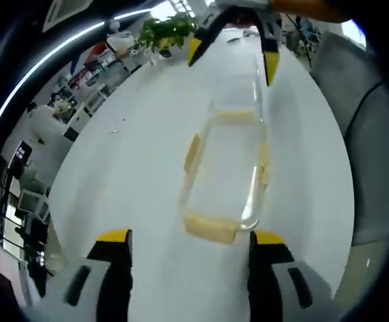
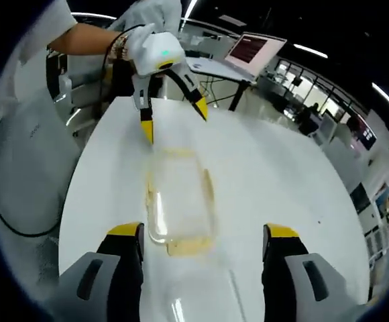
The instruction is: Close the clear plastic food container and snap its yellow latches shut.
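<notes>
Left gripper view: close, facing the right gripper (image 1: 233, 47). Right gripper view: opposite, facing the left gripper (image 2: 174, 100). Shared: container (image 1: 227, 176) between them.

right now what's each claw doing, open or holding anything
Left claw: open, holding nothing, container ahead.
Right claw: open, holding nothing.

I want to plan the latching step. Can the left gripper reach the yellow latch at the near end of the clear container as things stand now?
Probably yes. The left gripper is open, and the near yellow latch of the clear container lies just ahead between its jaws, with bare white table around it. The right gripper is at the far end.
</notes>
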Demonstrator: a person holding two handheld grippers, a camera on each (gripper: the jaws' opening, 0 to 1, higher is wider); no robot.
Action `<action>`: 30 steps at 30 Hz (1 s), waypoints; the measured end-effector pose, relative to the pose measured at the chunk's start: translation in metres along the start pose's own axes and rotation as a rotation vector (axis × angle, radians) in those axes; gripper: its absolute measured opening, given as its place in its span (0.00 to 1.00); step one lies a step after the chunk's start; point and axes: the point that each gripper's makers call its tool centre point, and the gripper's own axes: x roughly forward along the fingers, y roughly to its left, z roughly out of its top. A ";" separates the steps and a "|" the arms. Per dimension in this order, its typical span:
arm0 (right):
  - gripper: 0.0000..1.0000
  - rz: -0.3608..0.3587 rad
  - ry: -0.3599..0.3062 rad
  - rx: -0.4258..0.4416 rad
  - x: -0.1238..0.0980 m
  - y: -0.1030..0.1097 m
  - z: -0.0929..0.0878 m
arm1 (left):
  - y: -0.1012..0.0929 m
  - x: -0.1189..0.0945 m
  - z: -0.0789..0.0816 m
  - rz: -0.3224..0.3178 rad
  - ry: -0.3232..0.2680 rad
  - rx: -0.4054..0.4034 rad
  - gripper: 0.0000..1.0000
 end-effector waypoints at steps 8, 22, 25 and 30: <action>0.68 0.093 0.082 -0.025 0.021 0.008 -0.015 | 0.001 0.013 0.000 -0.079 0.047 0.075 0.64; 0.61 0.226 0.194 -0.047 0.043 0.016 -0.038 | -0.012 0.029 -0.005 -0.202 0.107 0.101 0.61; 0.61 0.244 0.221 -0.053 0.047 0.017 -0.044 | -0.013 0.031 -0.006 -0.216 0.117 0.106 0.61; 0.59 0.281 0.256 -0.049 0.050 0.020 -0.051 | -0.016 0.034 -0.005 -0.237 0.123 0.114 0.60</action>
